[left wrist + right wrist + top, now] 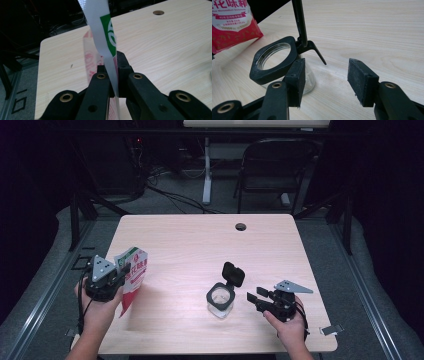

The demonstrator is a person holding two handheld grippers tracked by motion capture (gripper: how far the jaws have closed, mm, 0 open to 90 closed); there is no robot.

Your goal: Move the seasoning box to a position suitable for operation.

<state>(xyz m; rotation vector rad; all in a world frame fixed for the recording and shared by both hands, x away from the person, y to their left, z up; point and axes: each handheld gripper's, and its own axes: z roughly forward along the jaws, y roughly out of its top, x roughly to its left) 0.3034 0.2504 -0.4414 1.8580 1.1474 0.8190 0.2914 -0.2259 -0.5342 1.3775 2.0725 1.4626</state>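
While the left gripper (121, 271) clamps the red-and-white bag (132, 275), the right gripper (256, 299) rests open beside the jar (220, 298).

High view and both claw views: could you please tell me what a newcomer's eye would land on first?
The red and white packet at the table's left edge stands out, pinched in the left claw and held off the wood. Right of centre stands a clear jar with its black lid flipped up. The right claw waits open beside it.
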